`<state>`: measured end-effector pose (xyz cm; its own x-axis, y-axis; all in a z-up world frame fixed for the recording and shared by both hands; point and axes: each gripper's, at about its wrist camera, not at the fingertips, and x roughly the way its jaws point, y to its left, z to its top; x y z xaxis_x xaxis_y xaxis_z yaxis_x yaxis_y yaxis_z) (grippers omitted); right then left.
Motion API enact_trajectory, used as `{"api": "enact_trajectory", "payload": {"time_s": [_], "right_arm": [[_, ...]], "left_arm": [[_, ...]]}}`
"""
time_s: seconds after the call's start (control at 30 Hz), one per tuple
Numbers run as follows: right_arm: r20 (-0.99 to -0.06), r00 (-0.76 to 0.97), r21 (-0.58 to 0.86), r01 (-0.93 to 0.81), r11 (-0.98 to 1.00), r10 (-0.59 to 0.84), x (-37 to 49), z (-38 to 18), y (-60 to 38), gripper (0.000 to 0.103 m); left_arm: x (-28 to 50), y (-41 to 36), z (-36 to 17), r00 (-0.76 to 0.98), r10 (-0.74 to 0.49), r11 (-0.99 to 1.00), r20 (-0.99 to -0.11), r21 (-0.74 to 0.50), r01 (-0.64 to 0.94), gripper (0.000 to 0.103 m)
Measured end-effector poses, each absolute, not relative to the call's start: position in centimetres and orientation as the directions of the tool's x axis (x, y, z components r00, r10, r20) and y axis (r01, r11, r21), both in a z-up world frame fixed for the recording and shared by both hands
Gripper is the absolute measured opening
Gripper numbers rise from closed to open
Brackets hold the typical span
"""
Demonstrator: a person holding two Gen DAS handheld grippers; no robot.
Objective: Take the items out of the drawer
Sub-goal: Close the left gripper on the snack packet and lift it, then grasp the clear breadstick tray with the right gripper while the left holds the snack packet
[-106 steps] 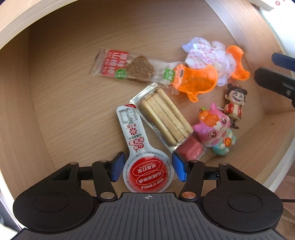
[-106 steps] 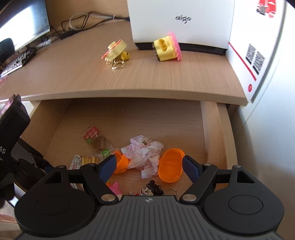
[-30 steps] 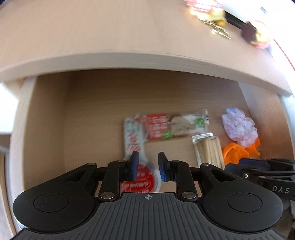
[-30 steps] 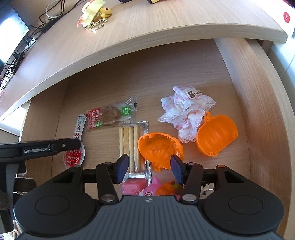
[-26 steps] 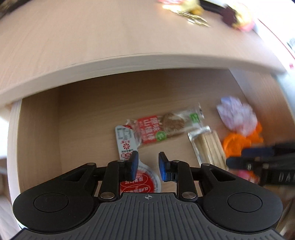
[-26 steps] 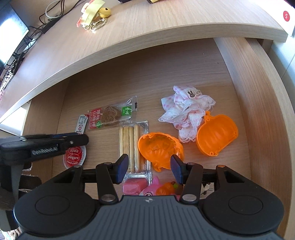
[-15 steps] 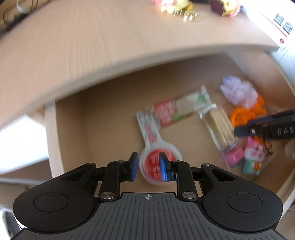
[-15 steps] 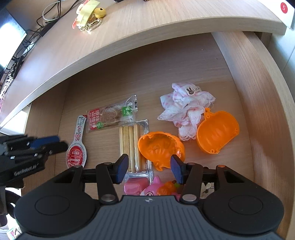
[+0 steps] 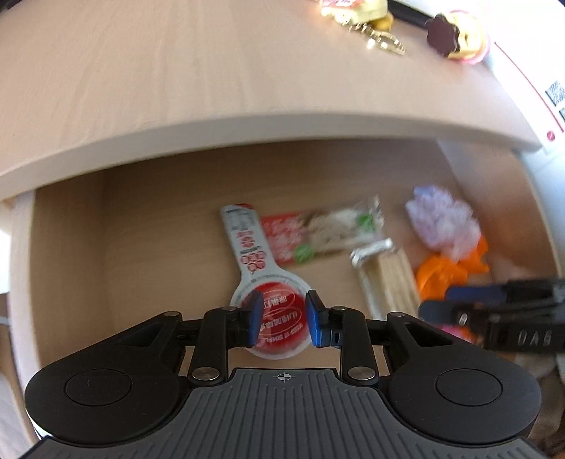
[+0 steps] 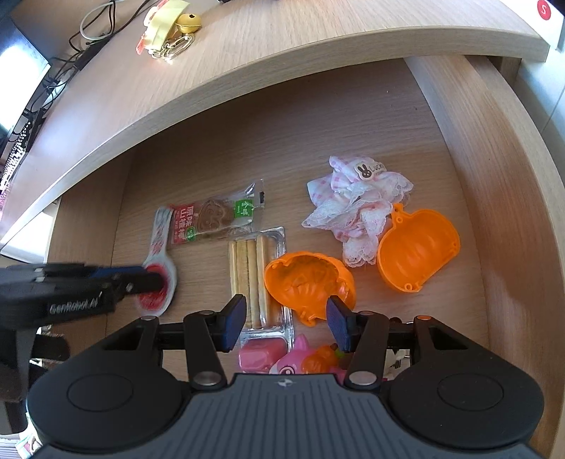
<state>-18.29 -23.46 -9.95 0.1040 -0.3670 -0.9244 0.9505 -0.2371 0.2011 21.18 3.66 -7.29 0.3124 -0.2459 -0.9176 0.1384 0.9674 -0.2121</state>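
A wooden desk top (image 10: 282, 63) is stretching across the upper part of both views, with an open wooden drawer (image 10: 501, 197) lying below its front edge. On the desk a yellow keychain charm (image 10: 169, 28) is sitting with its metal rings, and cables are trailing toward the far left corner.

Inside the drawer, two orange pumpkin-shaped shell halves are lying hollow side up: one (image 10: 418, 249) near the right wall, the other (image 10: 307, 280) closer to the middle. A bundle of pink and white lace cloth (image 10: 356, 201) is lying between and behind them, touching the right-hand half. A clear tray of biscuit sticks (image 10: 252, 272) is lying just left of the middle shell. Behind it, a red and clear snack packet (image 10: 212, 220) is lying crosswise. A spoon-shaped sealed cup with a red round lid (image 9: 268, 296) is lying furthest left, its handle overlapping the packet's end. Pink toy figures (image 10: 293, 358) are peeking out at the drawer's near edge.

The left gripper (image 9: 281, 317) is hanging over the cup's round lid, its blue pads narrowly parted and pinching nothing. The right gripper (image 10: 286, 323) is hanging over the tray and the middle shell, its pads moderately spread and gripping nothing.
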Motion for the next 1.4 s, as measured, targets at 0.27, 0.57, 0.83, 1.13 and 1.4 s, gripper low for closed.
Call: {"api": "enact_trajectory", "payload": {"time_s": [0.27, 0.57, 0.83, 1.13, 1.4], "right_arm": [[-0.923, 0.114, 0.216, 0.944, -0.251, -0.367, -18.0, -10.3, -23.6, 0.05], [-0.924, 0.126, 0.231, 0.936, -0.264, -0.361, -18.4, -10.5, -23.6, 0.05], [-0.924, 0.135, 0.242, 0.931, -0.274, -0.357, -18.6, -10.6, -23.6, 0.05], [-0.928, 0.14, 0.251, 0.92, -0.3, -0.345, -19.1, -10.6, -23.5, 0.051], [-0.935, 0.139, 0.255, 0.903, -0.345, -0.326, -19.6, -10.7, -23.5, 0.058]], "left_arm": [[20.3, 3.3, -6.6, 0.436, -0.105, 0.983, -0.894, -0.026, 0.183, 0.03], [20.4, 5.3, -7.9, 0.349, -0.21, 0.976, -0.913, -0.173, 0.135, 0.033], [21.1, 4.5, -8.8, 0.336, -0.278, 0.96, -0.9, -0.251, 0.123, 0.05], [22.6, 2.2, -9.0, 0.375, -0.226, 0.973, -0.899, -0.224, 0.051, 0.051], [20.8, -2.3, -9.5, 0.387, -0.123, 0.942, -0.914, 0.016, 0.336, 0.067]]}}
